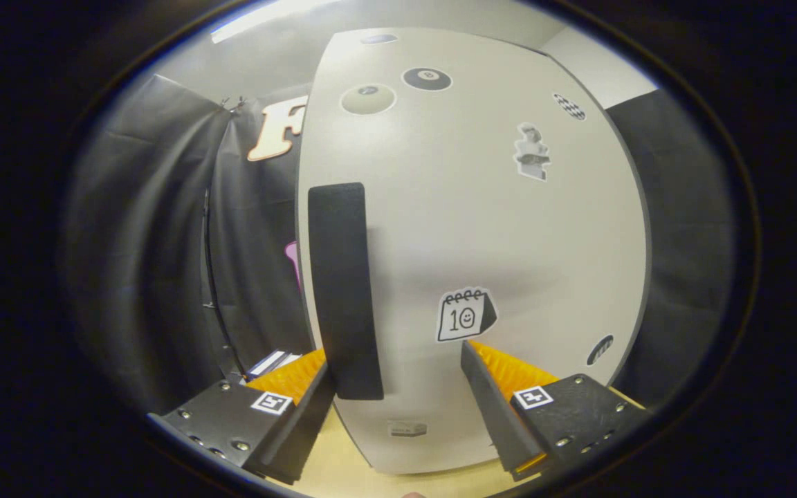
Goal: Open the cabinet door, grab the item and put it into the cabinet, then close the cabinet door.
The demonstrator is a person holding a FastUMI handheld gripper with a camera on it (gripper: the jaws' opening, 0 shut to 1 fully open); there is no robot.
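Gripper (398, 366) spread open, fingers astride the lower end of the dark upright handle (343, 290) on the closed white cabinet door (495, 235). Calendar sticker (466, 315) at 1 o'clock from the handle's foot. Small flat item (270, 362) at 9 o'clock, beside the left finger.

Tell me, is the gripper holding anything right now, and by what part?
Nothing is held. The gripper is open in front of the closed cabinet door; the black handle sits just inside one finger, not clamped.

Pale wooden tabletop (343, 470) (a small patch) under the upright white cabinet (468, 228).
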